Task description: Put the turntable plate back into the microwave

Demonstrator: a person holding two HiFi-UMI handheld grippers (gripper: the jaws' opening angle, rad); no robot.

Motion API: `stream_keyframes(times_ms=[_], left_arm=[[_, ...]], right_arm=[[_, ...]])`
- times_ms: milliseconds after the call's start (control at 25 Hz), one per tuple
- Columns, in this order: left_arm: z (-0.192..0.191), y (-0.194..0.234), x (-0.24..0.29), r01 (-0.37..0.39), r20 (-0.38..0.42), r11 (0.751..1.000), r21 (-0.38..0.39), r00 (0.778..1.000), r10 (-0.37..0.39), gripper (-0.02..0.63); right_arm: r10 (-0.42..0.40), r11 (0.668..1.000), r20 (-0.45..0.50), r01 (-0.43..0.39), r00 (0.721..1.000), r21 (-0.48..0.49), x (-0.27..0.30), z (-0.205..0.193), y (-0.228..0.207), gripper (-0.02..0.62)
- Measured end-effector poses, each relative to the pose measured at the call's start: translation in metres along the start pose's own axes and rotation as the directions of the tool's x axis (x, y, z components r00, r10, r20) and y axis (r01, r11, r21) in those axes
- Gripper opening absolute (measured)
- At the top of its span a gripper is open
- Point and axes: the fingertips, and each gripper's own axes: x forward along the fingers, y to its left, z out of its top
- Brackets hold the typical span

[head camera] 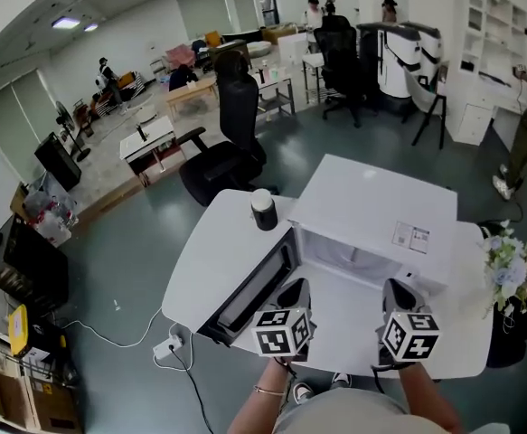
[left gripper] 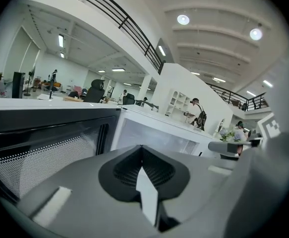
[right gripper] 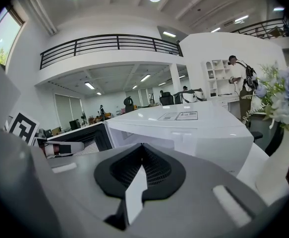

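Observation:
The white microwave point(head camera: 371, 206) stands on the white table point(head camera: 209, 260), its black-framed door point(head camera: 249, 292) swung open to the left. Its pale cavity point(head camera: 353, 259) faces me, and I cannot make out a turntable plate in it or anywhere else. My left gripper point(head camera: 292, 292) hovers in front of the cavity's left side, beside the door, jaws shut with nothing between them point(left gripper: 142, 155). My right gripper point(head camera: 400, 295) hovers in front of the cavity's right side, jaws also shut and empty point(right gripper: 143, 155). The mesh door point(left gripper: 45, 148) fills the left of the left gripper view.
A black cylinder point(head camera: 263, 210) stands on the table behind the door. A vase of pale flowers point(head camera: 512, 269) sits at the table's right end, close to my right gripper. A black office chair point(head camera: 231, 152) stands beyond the table, and a power strip point(head camera: 168, 346) lies on the floor.

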Motion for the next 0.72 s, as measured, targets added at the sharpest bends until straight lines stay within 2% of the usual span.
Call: stream_keyframes(times_ms=[280,720], left_arm=[[-0.002,-0.003,0.006,0.011,-0.019,1.000,0.009,1.000,-0.011,-0.002],[0.003,-0.003,0.016,0.021,-0.029,1.000,0.023,0.999,-0.020,-0.002]], right_arm=[[-0.013,1.000,0.003,0.013,1.000,-0.026,-0.004,0.002,-0.003,0.009],[-0.018,1.000,0.005,0.018,1.000,0.002,0.001,0.003,-0.007,0.009]])
